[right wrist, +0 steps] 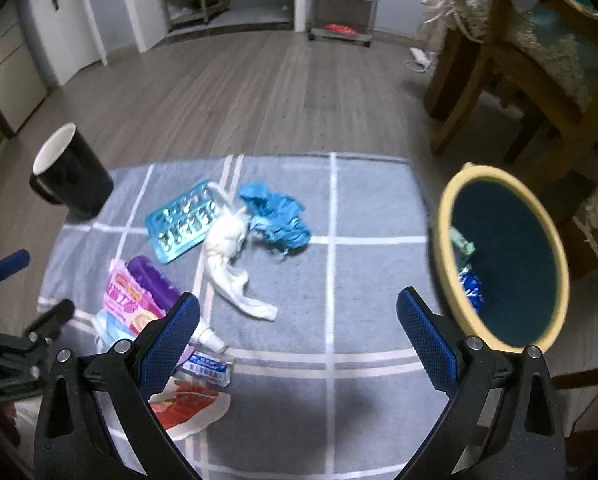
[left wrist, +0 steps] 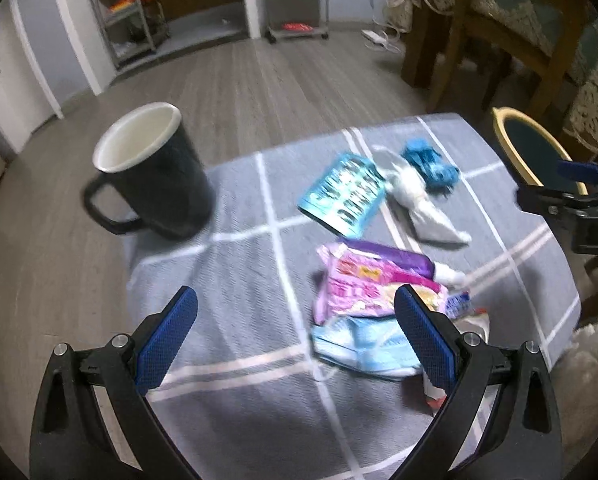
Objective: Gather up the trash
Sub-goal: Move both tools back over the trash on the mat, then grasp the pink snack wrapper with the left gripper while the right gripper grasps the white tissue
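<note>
Nearest the right wrist camera, the right gripper (right wrist: 298,312) stood wide open and empty above the near part of the grey checked cloth (right wrist: 371,200). Its left finger overlapped a heap of wrappers (right wrist: 139,304) at the cloth's near left corner. The left gripper (left wrist: 295,312) was likewise spread wide, holding nothing, with the pink wrapper (left wrist: 363,284) just beside its right finger. A white sock (right wrist: 229,256) lay mid-cloth, its long axis running from the blister pack (right wrist: 183,224) toward the near edge, toe nearest. The yellow-rimmed bin (right wrist: 447,264) stood off the right edge. Judged best: straddle the sock across its narrow middle, close fully, then lift clear before swinging right.
</note>
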Available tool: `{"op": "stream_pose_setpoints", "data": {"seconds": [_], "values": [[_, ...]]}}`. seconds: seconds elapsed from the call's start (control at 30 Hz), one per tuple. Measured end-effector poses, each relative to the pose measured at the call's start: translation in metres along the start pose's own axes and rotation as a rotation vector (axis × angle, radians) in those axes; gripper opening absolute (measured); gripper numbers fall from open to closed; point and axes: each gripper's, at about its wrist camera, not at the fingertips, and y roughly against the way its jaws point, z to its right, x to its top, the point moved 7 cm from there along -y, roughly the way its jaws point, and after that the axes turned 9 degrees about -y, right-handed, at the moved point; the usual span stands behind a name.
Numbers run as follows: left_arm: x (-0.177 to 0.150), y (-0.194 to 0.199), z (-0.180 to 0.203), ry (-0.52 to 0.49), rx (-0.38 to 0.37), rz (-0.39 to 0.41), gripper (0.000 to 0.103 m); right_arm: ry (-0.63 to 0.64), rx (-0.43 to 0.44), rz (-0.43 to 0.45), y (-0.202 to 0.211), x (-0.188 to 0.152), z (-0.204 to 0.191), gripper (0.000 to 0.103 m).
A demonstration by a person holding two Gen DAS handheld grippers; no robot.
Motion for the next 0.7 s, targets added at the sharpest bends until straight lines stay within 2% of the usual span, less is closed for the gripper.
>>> {"op": "stream_pose_setpoints", "data": {"seconds": [0.1, 0.2, 0.33, 0.4, 0.5, 0.57, 0.6, 0.7], "values": [[-0.001, -0.01, 0.01, -0.046, 0.003, -0.018, 0.096, -0.007, 0.013, -0.028, -0.012, -0.002, -0.001, 0.098], [0.001, -0.019, 0.012, -0.022, -0.031, -0.032, 0.09, -0.032, 0.03, -0.055, -0.022, -0.002, -0.001, 0.098], [0.001, -0.031, 0.009, -0.016, -0.035, -0.054, 0.087, -0.034, 0.04, -0.07, -0.035, 0.002, 0.0, 0.096], [0.001, -0.035, 0.007, 0.001, -0.046, -0.06, 0.081, -0.052, 0.073, -0.069, -0.04, 0.004, -0.003, 0.094], [0.002, -0.04, 0.004, 0.035, -0.073, -0.061, 0.072, -0.039, 0.125, -0.075, -0.047, 0.005, -0.015, 0.083], [0.003, -0.041, 0.003, 0.047, -0.098, -0.056, 0.065, -0.022, 0.155, -0.086, -0.053, 0.004, -0.024, 0.069], [0.003, -0.043, 0.004, 0.05, -0.109, -0.058, 0.058, -0.015, 0.182, -0.101, -0.057, 0.003, -0.03, 0.067], [0.001, -0.05, 0.009, 0.046, -0.137, -0.079, 0.05, -0.005, 0.231, -0.149, -0.069, -0.003, -0.041, 0.06]]}}
